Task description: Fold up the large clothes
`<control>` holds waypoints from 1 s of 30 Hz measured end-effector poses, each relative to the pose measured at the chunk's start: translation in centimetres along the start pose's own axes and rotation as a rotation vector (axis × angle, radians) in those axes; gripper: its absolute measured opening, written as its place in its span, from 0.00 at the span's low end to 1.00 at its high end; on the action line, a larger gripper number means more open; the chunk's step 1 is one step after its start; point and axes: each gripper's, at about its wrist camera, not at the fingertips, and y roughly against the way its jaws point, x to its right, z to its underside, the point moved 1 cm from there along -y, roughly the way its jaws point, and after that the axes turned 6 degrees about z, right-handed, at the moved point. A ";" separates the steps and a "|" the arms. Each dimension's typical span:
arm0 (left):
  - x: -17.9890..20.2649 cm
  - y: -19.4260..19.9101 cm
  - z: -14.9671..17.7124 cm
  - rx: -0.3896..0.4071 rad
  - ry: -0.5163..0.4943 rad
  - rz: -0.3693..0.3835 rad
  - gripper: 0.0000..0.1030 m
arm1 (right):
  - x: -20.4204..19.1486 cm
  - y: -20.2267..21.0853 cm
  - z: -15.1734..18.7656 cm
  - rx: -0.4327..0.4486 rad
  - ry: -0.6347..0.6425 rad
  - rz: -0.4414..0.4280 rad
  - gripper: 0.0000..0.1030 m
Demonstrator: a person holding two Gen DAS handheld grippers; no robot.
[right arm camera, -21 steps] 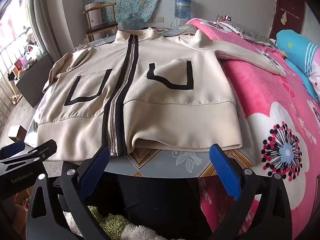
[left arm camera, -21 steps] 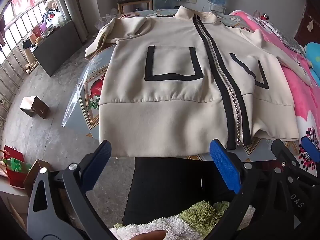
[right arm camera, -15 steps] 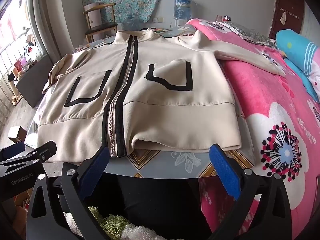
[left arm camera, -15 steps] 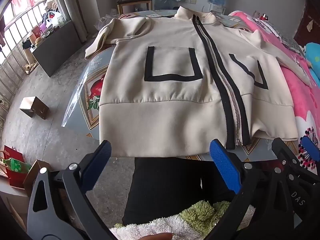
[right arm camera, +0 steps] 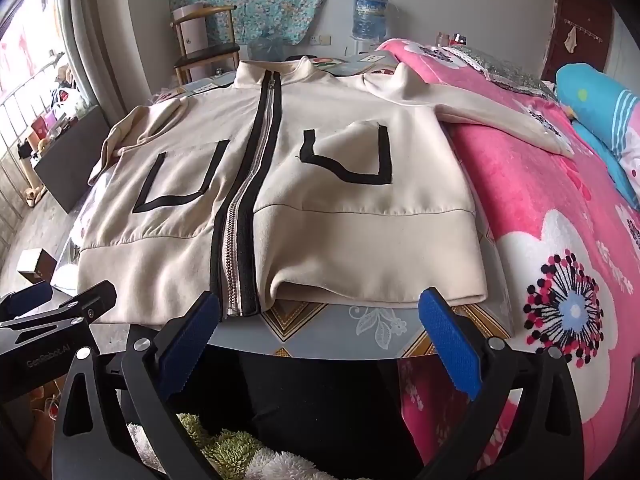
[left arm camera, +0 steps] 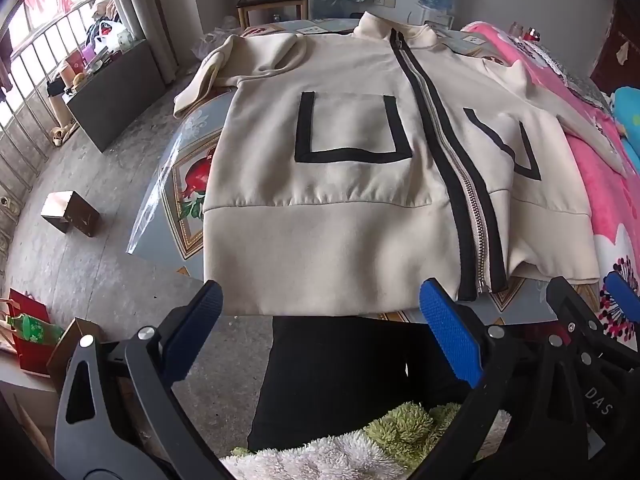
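Observation:
A cream zip-up jacket (left arm camera: 340, 184) (right arm camera: 360, 216) with black pocket outlines and a black-edged zipper lies flat, front up, on a patterned table (right arm camera: 360, 324). Its hem faces me. One sleeve (right arm camera: 500, 116) reaches right onto a pink blanket; the other sleeve (left arm camera: 208, 76) droops off the table's left side. My left gripper (left arm camera: 320, 312) hovers open just short of the hem's left half, with nothing between its blue pads. My right gripper (right arm camera: 320, 312) hangs open in front of the hem, to the right of the zipper's lower end, also empty. Each gripper shows at the edge of the other's view.
A pink flowered blanket (right arm camera: 560, 240) covers a bed to the right of the table. A wooden chair (right arm camera: 208, 48) and a water bottle (right arm camera: 370, 12) stand behind. A small box (left arm camera: 70, 214) sits on the concrete floor at left. A person's dark trousers and fluffy slippers (left arm camera: 360, 440) are below.

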 end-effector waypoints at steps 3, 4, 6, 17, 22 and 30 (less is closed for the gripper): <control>-0.1 0.0 -0.1 0.001 0.000 0.001 0.93 | 0.0 0.0 -0.1 0.002 0.002 0.000 0.94; -0.2 -0.1 -0.1 0.002 0.000 0.000 0.93 | -0.1 0.0 -0.1 0.003 0.002 -0.001 0.94; -0.2 -0.1 -0.1 0.003 -0.001 0.000 0.93 | -0.1 0.1 -0.1 0.005 0.002 -0.002 0.94; -0.2 -0.1 -0.1 0.003 -0.001 -0.001 0.93 | 0.0 0.2 -0.1 0.005 -0.003 -0.005 0.94; -0.2 -0.1 -0.1 0.003 0.000 -0.002 0.93 | -0.1 0.2 0.0 0.004 -0.002 -0.006 0.94; -0.1 0.0 -0.1 0.002 0.002 -0.007 0.93 | 0.0 0.3 0.0 0.003 -0.003 -0.007 0.94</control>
